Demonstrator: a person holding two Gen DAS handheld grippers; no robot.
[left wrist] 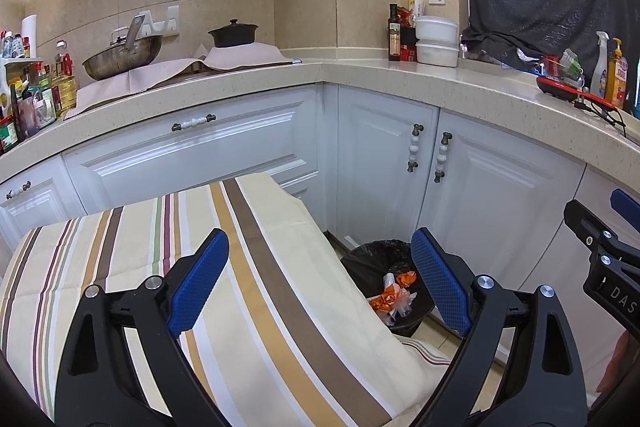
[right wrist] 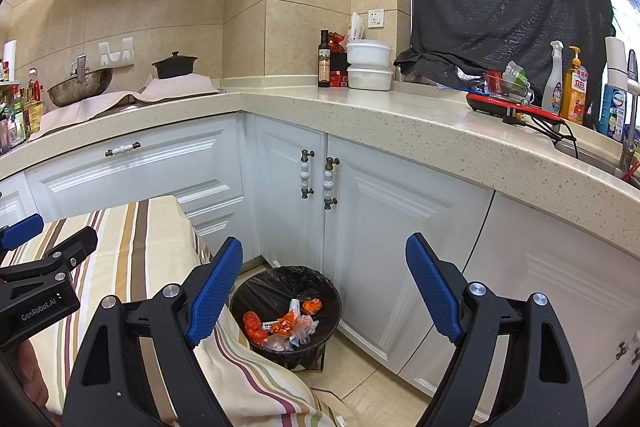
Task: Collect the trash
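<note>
A small bin with a black liner (right wrist: pixel 286 311) (left wrist: pixel 386 259) stands on the floor in the cabinet corner. Orange wrappers and clear plastic (right wrist: pixel 286 325) (left wrist: pixel 394 297) lie inside it. My right gripper (right wrist: pixel 324 291) hangs above and in front of the bin, open, with nothing between its blue pads. My left gripper (left wrist: pixel 320 287) is open over the striped tablecloth (left wrist: pixel 120 259) (right wrist: pixel 132 239), with nothing held. Each gripper shows at the edge of the other's view.
The cloth-covered table sits left of the bin. White cabinets (right wrist: pixel 400 227) wrap the corner under a beige counter (right wrist: pixel 400 115). On the counter stand a wok (left wrist: pixel 122 57), a black pot (left wrist: pixel 233 34), bottles, white tubs (right wrist: pixel 368 65) and a red tray (right wrist: pixel 508 105).
</note>
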